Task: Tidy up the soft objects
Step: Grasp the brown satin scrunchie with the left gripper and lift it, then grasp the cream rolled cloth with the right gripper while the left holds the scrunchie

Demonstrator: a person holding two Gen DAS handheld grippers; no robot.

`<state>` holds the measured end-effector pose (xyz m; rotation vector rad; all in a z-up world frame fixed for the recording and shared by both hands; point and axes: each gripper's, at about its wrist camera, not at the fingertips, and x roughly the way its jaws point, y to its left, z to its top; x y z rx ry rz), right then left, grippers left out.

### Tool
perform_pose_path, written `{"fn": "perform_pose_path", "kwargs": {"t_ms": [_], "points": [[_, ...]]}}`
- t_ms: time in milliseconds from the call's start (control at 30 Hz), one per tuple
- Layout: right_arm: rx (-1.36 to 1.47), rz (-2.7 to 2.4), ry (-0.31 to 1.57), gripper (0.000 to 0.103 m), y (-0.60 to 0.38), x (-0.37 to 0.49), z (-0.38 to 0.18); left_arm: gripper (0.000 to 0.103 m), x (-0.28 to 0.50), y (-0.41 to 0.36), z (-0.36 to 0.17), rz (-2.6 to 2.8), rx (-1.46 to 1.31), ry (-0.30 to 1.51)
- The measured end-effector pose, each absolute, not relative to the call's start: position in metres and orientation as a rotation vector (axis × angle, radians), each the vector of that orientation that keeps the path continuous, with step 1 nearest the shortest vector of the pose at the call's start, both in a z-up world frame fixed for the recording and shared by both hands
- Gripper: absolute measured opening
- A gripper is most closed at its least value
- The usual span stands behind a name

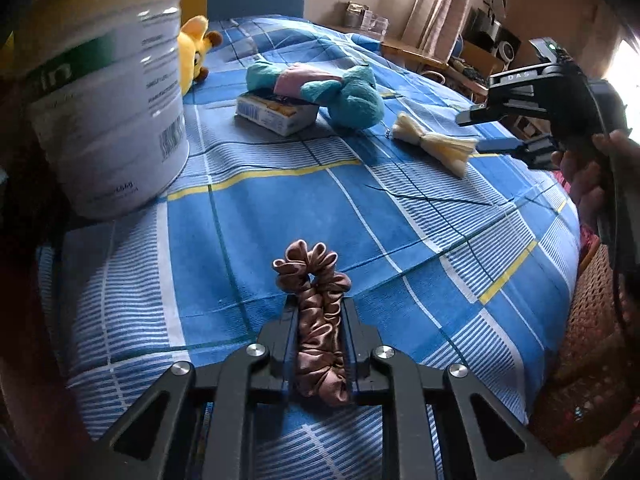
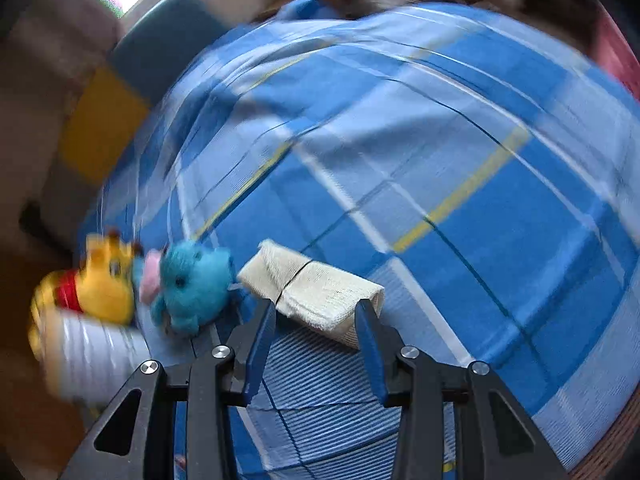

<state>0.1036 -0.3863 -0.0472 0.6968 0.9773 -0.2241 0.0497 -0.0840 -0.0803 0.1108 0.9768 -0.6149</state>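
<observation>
Pinched lengthwise between the fingers of the left gripper (image 1: 318,320) is a brown satin scrunchie (image 1: 316,320), raised over the blue checked bedsheet (image 1: 256,220). Beyond the scrunchie, a teal plush toy with a pink band (image 1: 340,92) leans on a small white and blue box (image 1: 276,114); left of it stand a large white tin (image 1: 104,92) and a yellow plush toy (image 1: 196,52). To the teal plush's right lies a cream cloth roll tied at the middle (image 1: 434,140). Over that roll, the right gripper (image 2: 316,320) hangs spread apart, holding nothing.
</observation>
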Motion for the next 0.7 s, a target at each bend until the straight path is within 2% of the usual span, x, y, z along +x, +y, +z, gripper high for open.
{"fn": "perform_pose_path", "kwargs": {"t_ms": [133, 267, 300, 333, 400, 600, 700], "points": [[0.346, -0.177, 1.062, 0.041, -0.364, 0.13, -0.033, 0.021, 0.051, -0.08, -0.084, -0.624, 0.063, 0.97], [0.165, -0.095, 1.133, 0.042, -0.349, 0.142, -0.029, 0.021, 0.05, -0.081, -0.084, -0.628, 0.065, 0.965], [0.119, -0.07, 1.15, 0.046, -0.344, 0.145, -0.029, 0.021, 0.05, -0.081, -0.084, -0.628, 0.062, 0.962], [0.089, -0.051, 1.167, 0.055, -0.341, 0.149, -0.031, 0.021, 0.051, -0.081, -0.085, -0.627, 0.056, 0.961], [0.047, -0.049, 1.183, 0.062, -0.338, 0.154, -0.037, 0.021, 0.05, -0.08, -0.085, -0.625, 0.048, 0.957], [-0.062, -0.111, 1.226, 0.062, -0.327, 0.177, -0.064, 0.021, 0.047, -0.078, -0.084, -0.62, 0.047, 0.95], [-0.066, -0.151, 1.228, 0.045, -0.327, 0.175, -0.075, 0.021, 0.047, -0.077, -0.084, -0.618, 0.04, 0.947]]}}
